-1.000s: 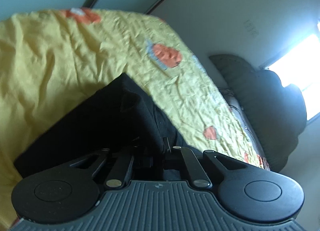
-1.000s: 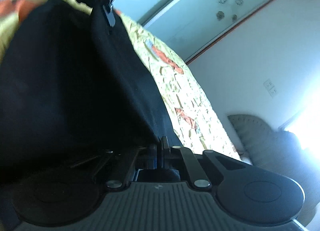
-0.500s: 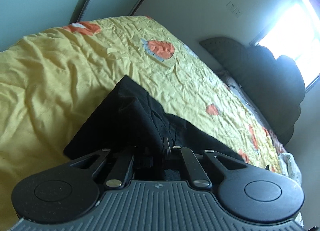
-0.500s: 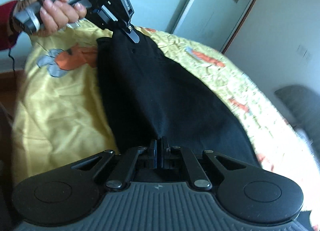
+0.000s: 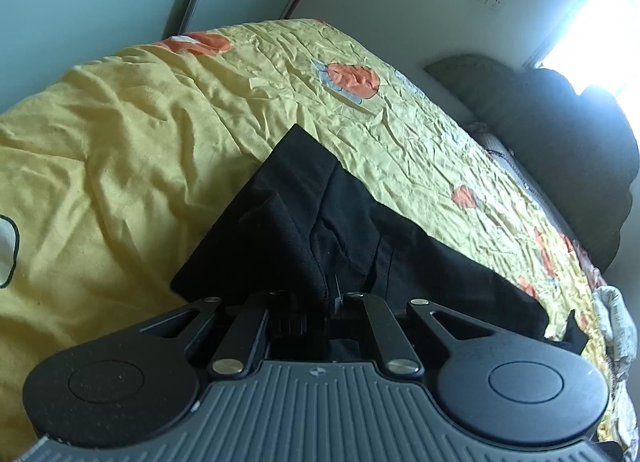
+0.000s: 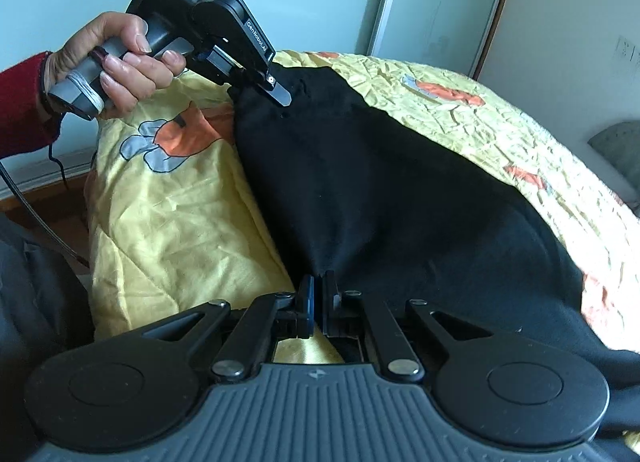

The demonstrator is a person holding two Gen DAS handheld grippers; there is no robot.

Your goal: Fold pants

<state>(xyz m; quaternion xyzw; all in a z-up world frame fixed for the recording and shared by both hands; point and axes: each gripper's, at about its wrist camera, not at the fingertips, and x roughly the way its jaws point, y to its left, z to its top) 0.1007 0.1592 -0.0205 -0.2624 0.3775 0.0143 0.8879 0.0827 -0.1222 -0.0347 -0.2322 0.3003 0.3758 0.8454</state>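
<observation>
The black pants [image 6: 384, 198] lie on the yellow bedspread [image 6: 168, 214] of the bed, filling the middle of the right wrist view from lower centre up to the upper left. Both grippers hold them along one edge. The right gripper [image 6: 318, 294], at the bottom centre of its own view, has its fingers drawn narrow with a point of black cloth pinched between them. The left gripper [image 6: 276, 92], held by the person's left hand [image 6: 120, 62] in the upper left of that view, has its fingers closed on the far corner of the same edge.

In the left wrist view the left gripper [image 5: 332, 294] sits at the bottom centre, fingers close together with a raised fold of the pants [image 5: 320, 222] rising out of them; the rest of the cloth spreads away to the right of the frame and up to a pointed corner near the middle.

The held edge runs as a line from the right fingers at the lower centre to the left fingers at the upper left, and the bulk of the pants lies to the right of that line, on the bed. Neither hand is nearer, since each already grips one end. The next move, I judge, is to carry this edge across to the right, over the resting cloth, keeping both ends level so the fold lands straight.
</observation>
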